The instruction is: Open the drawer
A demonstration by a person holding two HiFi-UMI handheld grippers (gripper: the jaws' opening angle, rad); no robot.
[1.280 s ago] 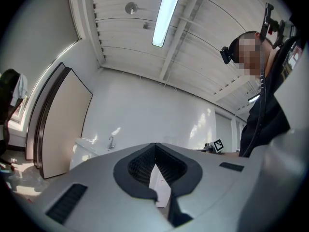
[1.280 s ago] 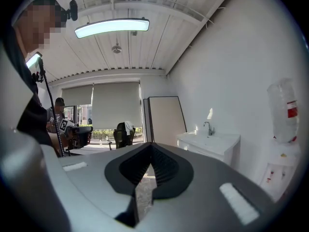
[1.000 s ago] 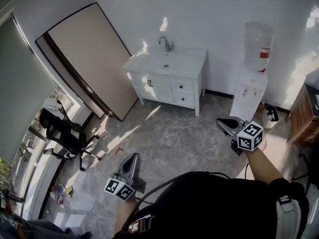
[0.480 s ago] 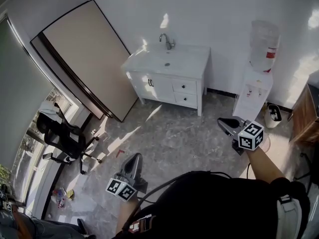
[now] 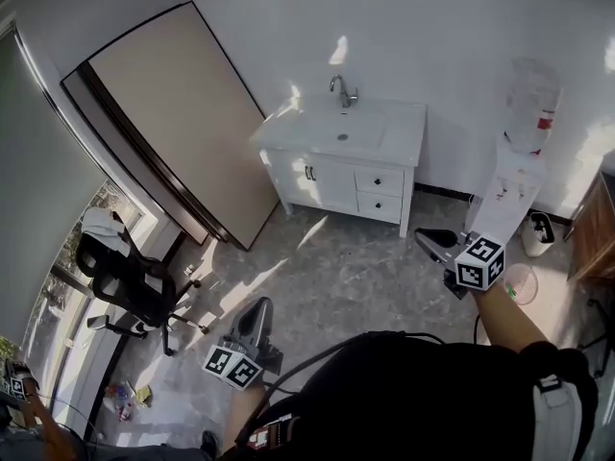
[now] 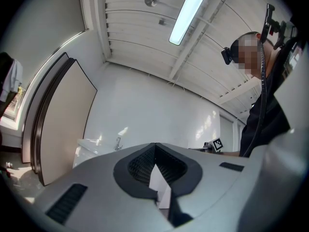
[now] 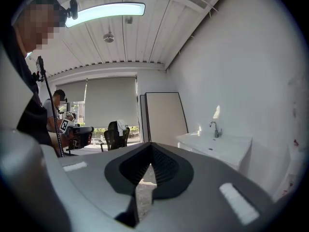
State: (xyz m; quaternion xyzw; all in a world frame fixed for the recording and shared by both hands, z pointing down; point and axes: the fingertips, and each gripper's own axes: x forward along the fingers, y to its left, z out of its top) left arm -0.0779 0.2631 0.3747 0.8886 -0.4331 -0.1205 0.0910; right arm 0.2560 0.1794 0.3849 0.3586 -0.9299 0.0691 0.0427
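While holding nothing, left gripper point(image 6: 154, 148) and right gripper point(image 7: 150, 149) sit closed.

the upper drawer point(image 5: 380, 181) and the lower drawer point(image 5: 378, 206) sit stacked in the right part of a white vanity cabinet point(image 5: 309, 152), as the head view shows it. both are white with 1 small dark knob each, and both are shut flush with the front.

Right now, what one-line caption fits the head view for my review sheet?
Person with left gripper and right gripper shut, facing a white sink cabinet across the floor, its two drawers closed.
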